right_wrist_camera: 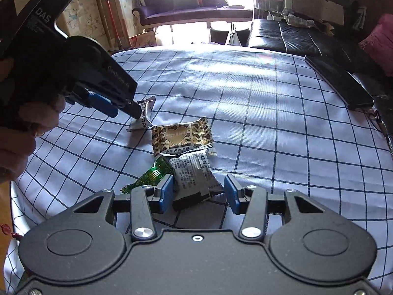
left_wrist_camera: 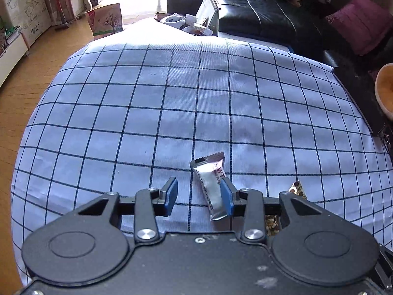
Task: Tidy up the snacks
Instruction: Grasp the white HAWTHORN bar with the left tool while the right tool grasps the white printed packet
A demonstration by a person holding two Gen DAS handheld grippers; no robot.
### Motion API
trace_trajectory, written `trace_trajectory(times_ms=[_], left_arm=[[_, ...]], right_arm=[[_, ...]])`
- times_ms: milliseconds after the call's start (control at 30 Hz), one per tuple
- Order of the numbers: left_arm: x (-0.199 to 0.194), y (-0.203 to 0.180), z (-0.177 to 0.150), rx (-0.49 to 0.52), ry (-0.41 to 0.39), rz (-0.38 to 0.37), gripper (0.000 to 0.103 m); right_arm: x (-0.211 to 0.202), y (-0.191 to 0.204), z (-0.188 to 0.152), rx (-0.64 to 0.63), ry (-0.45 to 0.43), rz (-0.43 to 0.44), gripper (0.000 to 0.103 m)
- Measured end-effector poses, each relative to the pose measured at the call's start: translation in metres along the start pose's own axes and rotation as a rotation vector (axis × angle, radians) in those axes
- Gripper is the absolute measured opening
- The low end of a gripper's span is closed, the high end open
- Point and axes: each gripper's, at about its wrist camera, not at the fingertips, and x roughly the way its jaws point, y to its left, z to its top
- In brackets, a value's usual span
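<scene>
A silver snack bar (left_wrist_camera: 211, 188) lies on the checked tablecloth (left_wrist_camera: 172, 103), beside the right finger of my open left gripper (left_wrist_camera: 199, 194). The bar also shows in the right wrist view (right_wrist_camera: 143, 118), with the left gripper (right_wrist_camera: 122, 107) low over it. My right gripper (right_wrist_camera: 197, 191) is open, its fingers on either side of a grey-and-white snack packet (right_wrist_camera: 194, 172). A gold heart-patterned packet (right_wrist_camera: 180, 136) lies just beyond, and a green packet (right_wrist_camera: 149, 175) lies to the left. The gold packet's corner shows in the left wrist view (left_wrist_camera: 298, 189).
A clear container (left_wrist_camera: 208, 17) with white wrapped items stands at the table's far edge. A black leather sofa (left_wrist_camera: 265, 14) runs along the right, with a pink cushion (left_wrist_camera: 363, 24). A black flat object (right_wrist_camera: 341, 83) lies on the table's right edge. Wooden floor (left_wrist_camera: 22, 93) is left.
</scene>
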Motion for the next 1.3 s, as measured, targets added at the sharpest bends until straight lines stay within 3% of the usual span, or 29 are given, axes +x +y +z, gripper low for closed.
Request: trace_trajectory(times_ms=[433,833,933,1000,1100,1300], left_arm=[[0.003,0.0,0.001,-0.018,-0.021,-0.06,0.043],[0.018,-0.019,-0.003,0.038,-0.007,0.021,0.043],[0.018,-0.023,-0.003,0.06,-0.012,0.029,0.041],[0.019,-0.024,-0.003,0.06,-0.007,0.034,0.039],[0.017,-0.024,-0.002,0.059,0.006,0.008,0.023],[0.006,-0.023,-0.014,0.059,0.044,0.004,0.021]], right_arm=[[0.013,0.004,-0.001,-0.045,-0.014,-0.01,0.056],[0.014,0.003,0.0,-0.046,-0.011,-0.002,0.056],[0.013,0.004,-0.001,-0.051,-0.019,-0.012,0.054],[0.012,0.004,-0.002,-0.057,-0.03,-0.018,0.047],[0.009,0.003,-0.003,-0.042,-0.026,-0.011,0.044],[-0.006,-0.004,-0.007,0.021,-0.005,-0.008,0.043]])
